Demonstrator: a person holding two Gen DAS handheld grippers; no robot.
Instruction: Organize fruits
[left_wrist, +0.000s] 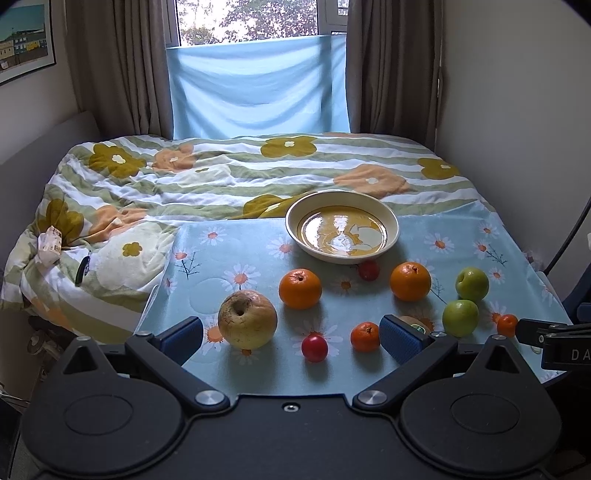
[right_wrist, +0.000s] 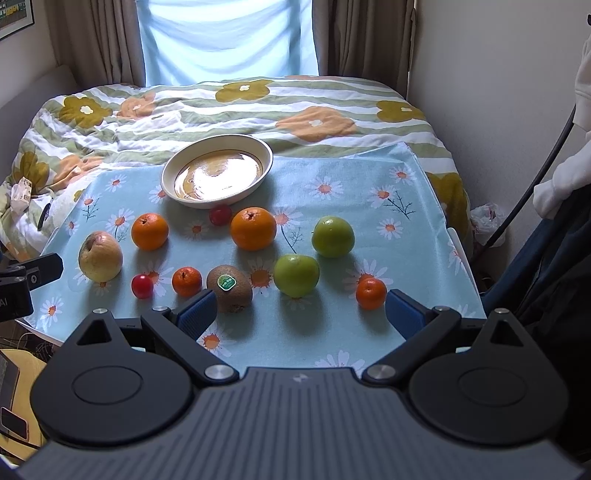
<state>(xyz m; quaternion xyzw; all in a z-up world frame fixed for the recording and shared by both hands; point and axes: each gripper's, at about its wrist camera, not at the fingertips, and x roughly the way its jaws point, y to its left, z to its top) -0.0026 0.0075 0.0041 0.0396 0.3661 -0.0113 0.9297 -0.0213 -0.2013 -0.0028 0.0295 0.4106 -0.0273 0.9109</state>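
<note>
At this moment I had not begun sorting: the bowl (right_wrist: 217, 170) stood empty at the far edge of the bench (right_wrist: 369, 177), which carried a blue daisy-print cloth, and every fruit lay loose on that cloth in front of it. I judged the whole task was left to do.

My left gripper (left_wrist: 291, 338) hung open over the near edge, its blue pads wide apart and holding nothing; the yellow-brown apple (left_wrist: 247, 319) sat just beside its left pad. My right gripper (right_wrist: 301, 314) was likewise open and empty, with the kiwi (right_wrist: 229, 288) just beside its left pad and a small mandarin (right_wrist: 371, 293) just beside its right pad.

Fruit layout, seen from the right wrist:
- Back row, nearest the bowl: left orange (right_wrist: 149, 231), a small red fruit (right_wrist: 220, 214) almost under the bowl's rim, right orange (right_wrist: 253, 228), far green apple (right_wrist: 332, 236).
- Front row: a second small red fruit (right_wrist: 142, 285), a second mandarin (right_wrist: 187, 281), near green apple (right_wrist: 296, 275).

Appearance: the yellow-brown apple looked blotched and dull, with a deep stem hollow. The kiwi bore a green sticker. Both oranges and both green apples looked smooth and glossy. None of the fruits touched another, as far as I could tell. The bed (right_wrist: 258, 107) with its flowered quilt lay behind the bench.
</note>
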